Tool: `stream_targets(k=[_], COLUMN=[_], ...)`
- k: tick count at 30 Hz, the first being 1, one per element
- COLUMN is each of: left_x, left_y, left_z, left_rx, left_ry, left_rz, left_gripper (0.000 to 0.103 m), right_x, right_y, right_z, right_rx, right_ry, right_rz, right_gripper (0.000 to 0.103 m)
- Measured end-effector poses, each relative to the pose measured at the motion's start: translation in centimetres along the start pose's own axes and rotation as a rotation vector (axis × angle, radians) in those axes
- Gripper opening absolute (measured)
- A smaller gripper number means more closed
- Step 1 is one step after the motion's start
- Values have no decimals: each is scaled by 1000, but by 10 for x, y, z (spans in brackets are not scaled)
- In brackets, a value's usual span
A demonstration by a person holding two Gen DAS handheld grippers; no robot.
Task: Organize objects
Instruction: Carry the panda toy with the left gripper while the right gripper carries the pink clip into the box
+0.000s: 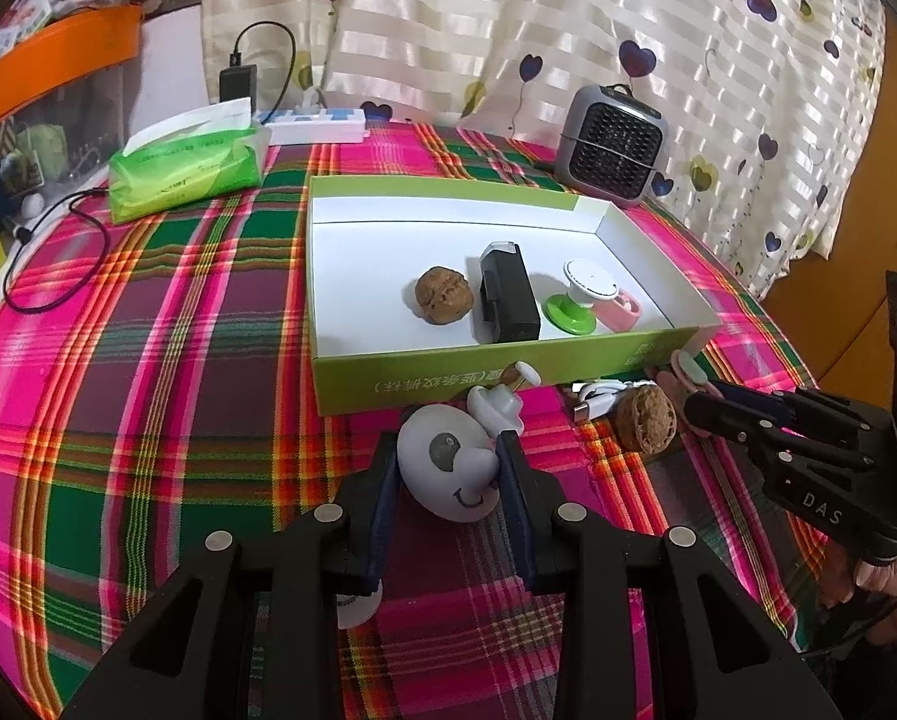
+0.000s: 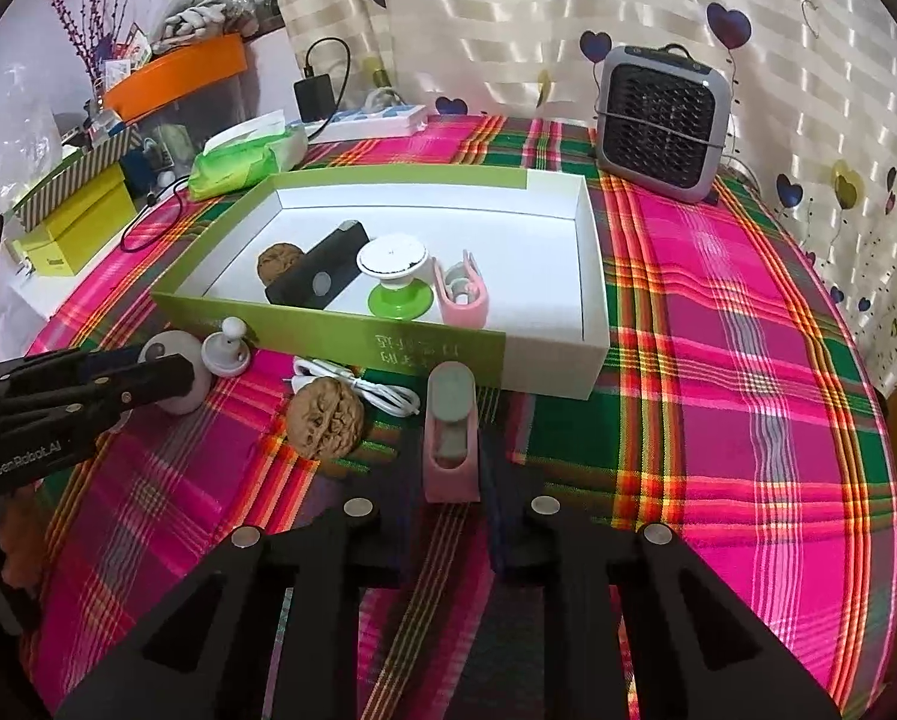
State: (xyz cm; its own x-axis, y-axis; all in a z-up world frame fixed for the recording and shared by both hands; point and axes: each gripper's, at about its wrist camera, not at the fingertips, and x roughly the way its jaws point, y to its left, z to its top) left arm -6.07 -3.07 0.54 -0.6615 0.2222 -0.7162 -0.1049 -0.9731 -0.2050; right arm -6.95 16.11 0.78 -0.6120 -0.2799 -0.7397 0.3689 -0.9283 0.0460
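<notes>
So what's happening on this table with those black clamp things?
A person is tidying small items into the green and white box, using a hand-held tool in each hand. The left tool is closed on a white egg-shaped toy with a face; the right tool grips a pink clip. Already in the box: a walnut, a black device, a green-based knob and another pink clip. A second walnut, white cable and white knob lie outside on the cloth.

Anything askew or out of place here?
Nothing damaged or spilled. The brown walnut, white coiled cable and white knob-topped piece lie loose on the plaid tablecloth, outside the green-and-white box.
</notes>
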Motion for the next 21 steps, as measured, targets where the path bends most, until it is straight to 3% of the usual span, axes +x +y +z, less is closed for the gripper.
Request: stream_targets(k=[21], left_x=[-29], left_y=[-26], left_z=[-8], left_rx=[43], left_ry=[-75], left_rz=[-22], left_gripper=[29], right_x=[-42], right_y=[10], right_z=[-9], right_rx=[-15], right_ry=[-114], right_rz=[62], right_gripper=[19])
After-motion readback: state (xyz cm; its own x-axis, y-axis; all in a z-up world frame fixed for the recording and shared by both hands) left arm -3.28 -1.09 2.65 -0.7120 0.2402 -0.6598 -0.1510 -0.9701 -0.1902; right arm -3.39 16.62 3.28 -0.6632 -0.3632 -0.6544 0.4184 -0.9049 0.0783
